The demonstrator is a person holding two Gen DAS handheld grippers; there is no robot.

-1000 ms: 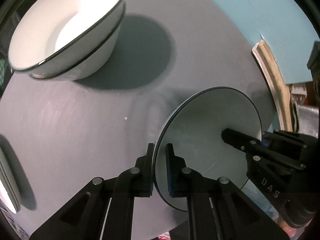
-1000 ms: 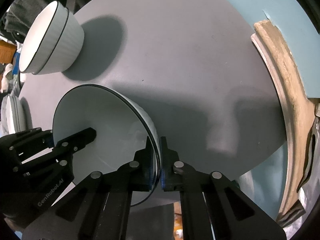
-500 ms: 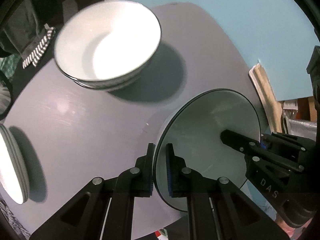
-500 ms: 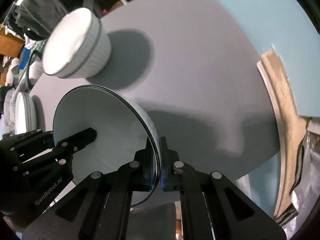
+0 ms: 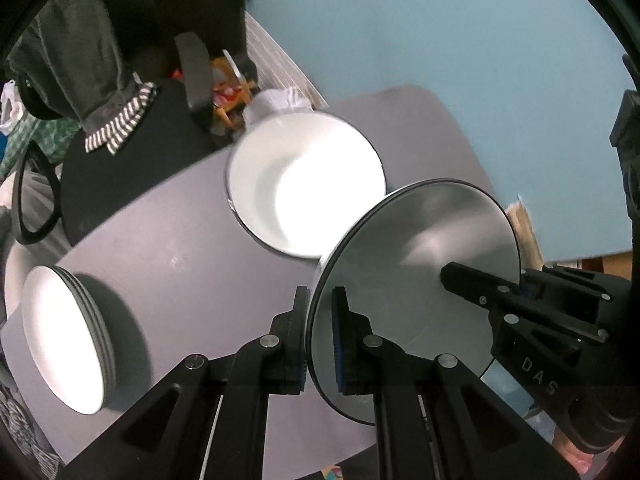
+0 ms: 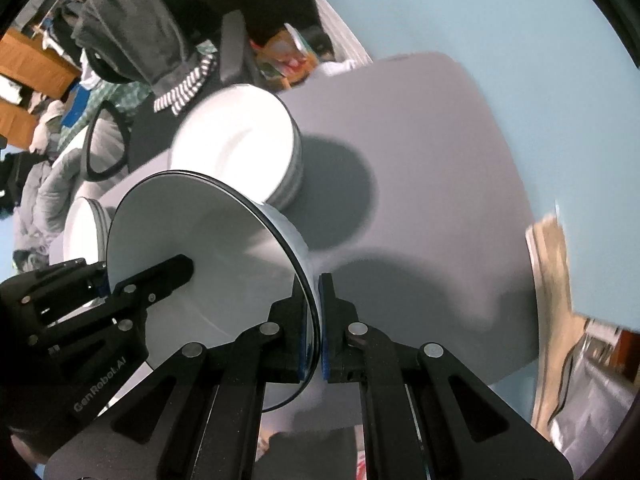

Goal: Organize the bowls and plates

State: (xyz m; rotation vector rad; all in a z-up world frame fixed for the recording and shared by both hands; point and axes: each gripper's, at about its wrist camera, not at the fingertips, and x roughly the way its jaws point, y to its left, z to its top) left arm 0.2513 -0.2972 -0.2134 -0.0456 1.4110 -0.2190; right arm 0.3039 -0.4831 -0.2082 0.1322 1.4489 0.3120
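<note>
Both grippers hold one white bowl with a dark rim (image 5: 420,280), lifted above the grey table (image 5: 180,264). My left gripper (image 5: 322,336) is shut on its near rim. My right gripper (image 6: 316,328) is shut on the opposite rim of the same bowl (image 6: 216,256). A stack of white bowls (image 5: 304,184) stands on the table just beyond the held bowl; it also shows in the right wrist view (image 6: 240,148). A stack of white plates (image 5: 64,340) sits at the table's left, seen too in the right wrist view (image 6: 82,228).
A dark chair with hung clothes (image 5: 92,68) stands behind the table. A blue wall (image 5: 440,40) lies to the right. A wooden piece (image 6: 556,264) leans past the table's right edge.
Both grippers have risen with the bowl and tilted back, so the table looks farther away. The bowl stack now sits close behind the held bowl, and the plate stack has come into view.
</note>
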